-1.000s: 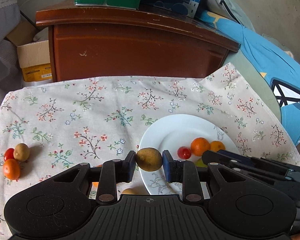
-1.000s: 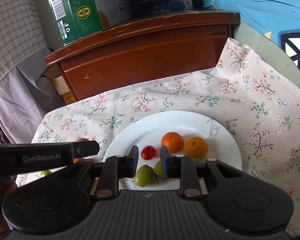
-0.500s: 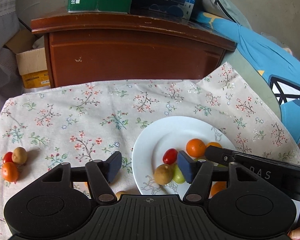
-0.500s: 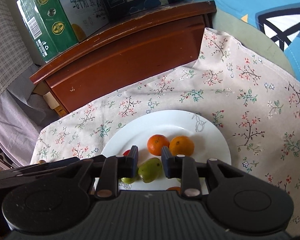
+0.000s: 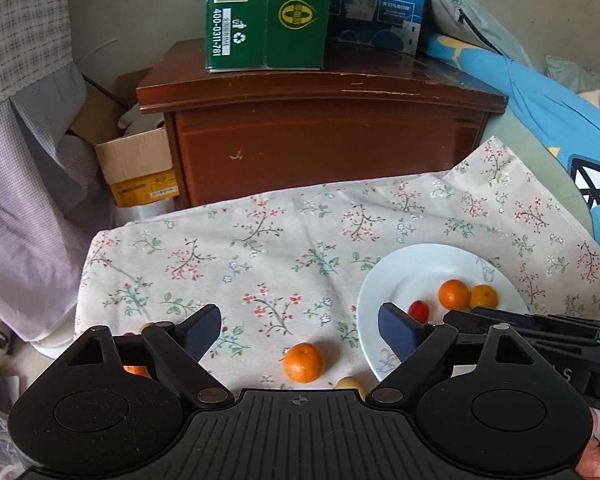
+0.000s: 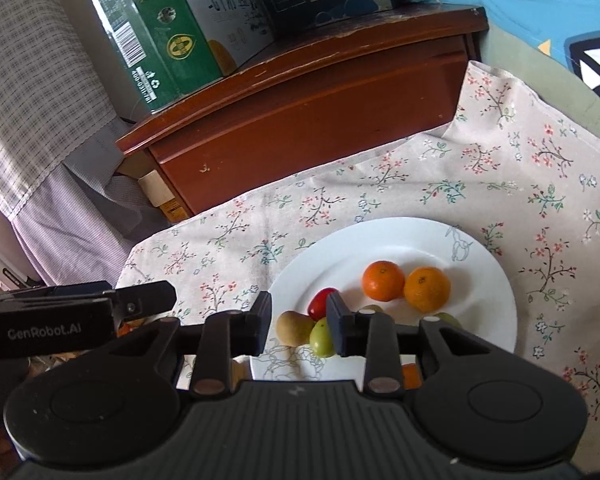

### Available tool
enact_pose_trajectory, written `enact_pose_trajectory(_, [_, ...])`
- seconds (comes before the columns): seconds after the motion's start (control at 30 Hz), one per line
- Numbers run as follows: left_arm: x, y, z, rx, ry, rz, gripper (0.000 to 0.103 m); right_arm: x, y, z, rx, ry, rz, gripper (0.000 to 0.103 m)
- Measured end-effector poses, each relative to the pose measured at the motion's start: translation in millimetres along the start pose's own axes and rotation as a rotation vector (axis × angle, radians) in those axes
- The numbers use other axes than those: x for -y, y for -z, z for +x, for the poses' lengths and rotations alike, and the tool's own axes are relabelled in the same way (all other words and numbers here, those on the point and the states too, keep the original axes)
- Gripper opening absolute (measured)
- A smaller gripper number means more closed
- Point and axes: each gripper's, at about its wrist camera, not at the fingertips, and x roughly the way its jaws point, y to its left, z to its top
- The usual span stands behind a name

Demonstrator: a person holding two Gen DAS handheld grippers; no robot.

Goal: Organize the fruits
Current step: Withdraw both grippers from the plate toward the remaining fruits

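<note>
Your left gripper [image 5: 300,330] let go of the brown fruit [image 6: 295,328]; it now sits on the white plate [image 6: 420,240]. Its jaws have just opened wide, empty. Your right gripper [image 6: 298,322] has opened slightly above the green fruit [image 6: 321,336], pointing down.

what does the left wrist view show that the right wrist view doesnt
Only the left wrist view shows a loose orange on the cloth beside the plate, and the left gripper with jaws wide and empty; they have just been opening.

Only the right wrist view shows a brown fruit and a green fruit on the plate, between the right gripper's slightly parted jaws, also just opening.

Both show two oranges and a red fruit on the plate, plus the cabinet.
</note>
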Motion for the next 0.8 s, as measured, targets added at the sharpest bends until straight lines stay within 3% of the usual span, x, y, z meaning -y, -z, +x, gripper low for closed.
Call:
enact_pose_trajectory(0.43, [-70, 0, -7, 0.009, -0.143, -0.131, 0.088, -35, 27, 24, -0.072, -0.119, -0.165, 0.032])
enact_pose_trajectory(0.67, [-98, 8, -4, 0.013, -0.213, -0.182, 0.088, -46, 38, 35, -0.087, -0.118, -0.234, 0.032])
enact_pose_trajectory(0.8, [-104, 15, 8, -0.027, -0.241, -0.186, 0.087, -49, 44, 40, -0.099, -0.114, -0.26, 0.032])
